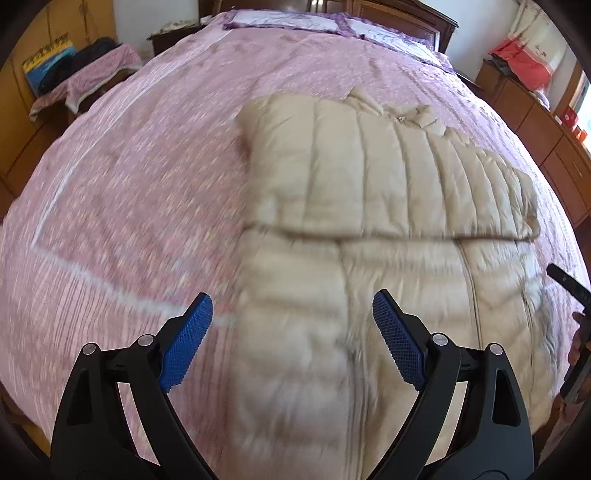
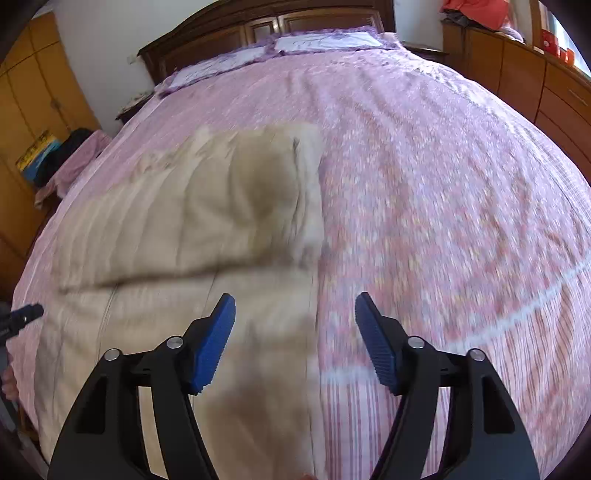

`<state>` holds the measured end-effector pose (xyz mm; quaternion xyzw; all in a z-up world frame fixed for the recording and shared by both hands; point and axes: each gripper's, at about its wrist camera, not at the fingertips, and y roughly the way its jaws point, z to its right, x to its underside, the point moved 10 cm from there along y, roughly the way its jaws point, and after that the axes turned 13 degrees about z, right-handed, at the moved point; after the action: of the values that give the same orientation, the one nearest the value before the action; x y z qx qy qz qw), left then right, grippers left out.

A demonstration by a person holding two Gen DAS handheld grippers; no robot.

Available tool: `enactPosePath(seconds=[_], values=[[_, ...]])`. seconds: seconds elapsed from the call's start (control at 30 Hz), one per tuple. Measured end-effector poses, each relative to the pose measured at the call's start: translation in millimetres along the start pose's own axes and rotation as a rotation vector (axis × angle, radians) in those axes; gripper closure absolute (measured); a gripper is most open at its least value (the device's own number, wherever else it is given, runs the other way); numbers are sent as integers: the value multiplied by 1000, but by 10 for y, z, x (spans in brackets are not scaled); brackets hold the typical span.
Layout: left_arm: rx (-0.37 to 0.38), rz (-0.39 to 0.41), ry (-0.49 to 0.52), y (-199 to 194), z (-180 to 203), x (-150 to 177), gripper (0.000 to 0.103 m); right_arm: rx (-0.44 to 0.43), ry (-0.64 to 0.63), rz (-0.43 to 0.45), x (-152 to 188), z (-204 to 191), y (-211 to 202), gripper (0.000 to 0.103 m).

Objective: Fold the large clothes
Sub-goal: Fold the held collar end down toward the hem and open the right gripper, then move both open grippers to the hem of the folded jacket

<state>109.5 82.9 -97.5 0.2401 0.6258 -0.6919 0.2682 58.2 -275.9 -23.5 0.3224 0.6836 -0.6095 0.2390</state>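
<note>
We hold our left gripper (image 1: 291, 306) above the beige quilted coat (image 1: 369, 229), tilted steeply down toward it, blue pads spread wide with nothing between them. Our right gripper (image 2: 294, 308) hangs over the coat's right edge, also angled downward, its jaws apart and empty. Each gripper's dark tip shows at the edge of the other's view.

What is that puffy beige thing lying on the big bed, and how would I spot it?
Start at the wide bed under its pink patterned bedspread. On the half nearer the cameras lies a beige quilted down jacket, its upper part folded across the body. It is the only padded, plain-coloured thing there; the purple-edged white pillows sit far off at the dark wooden headboard.
</note>
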Motion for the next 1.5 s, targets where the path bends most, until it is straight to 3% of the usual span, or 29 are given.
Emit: enactPosePath(seconds=[0.4,0.83,0.93,1.07,1.3,1.5], values=[[11,-38,-58,-450,-265,646,15,-45,-34,-58,681,-93,-720,24],[75,-134,-70,-536,-104,1339,15,-14,-72,-112,1245,30,-875,19],[66,-141,-86,-517,-106,1368,14,-29,-94,-111,1316,19,-816,15],[130,-165,-91,-553,29,1415,14,-77,-74,-150,1411,17,-714,7],[178,-162,-39,-551,251,1478,14,-121,-41,-168,1417,-50,-777,7],[195,-180,-27,-390,335,1486,14,-166,-135,-166,1473,-250,-823,10]])
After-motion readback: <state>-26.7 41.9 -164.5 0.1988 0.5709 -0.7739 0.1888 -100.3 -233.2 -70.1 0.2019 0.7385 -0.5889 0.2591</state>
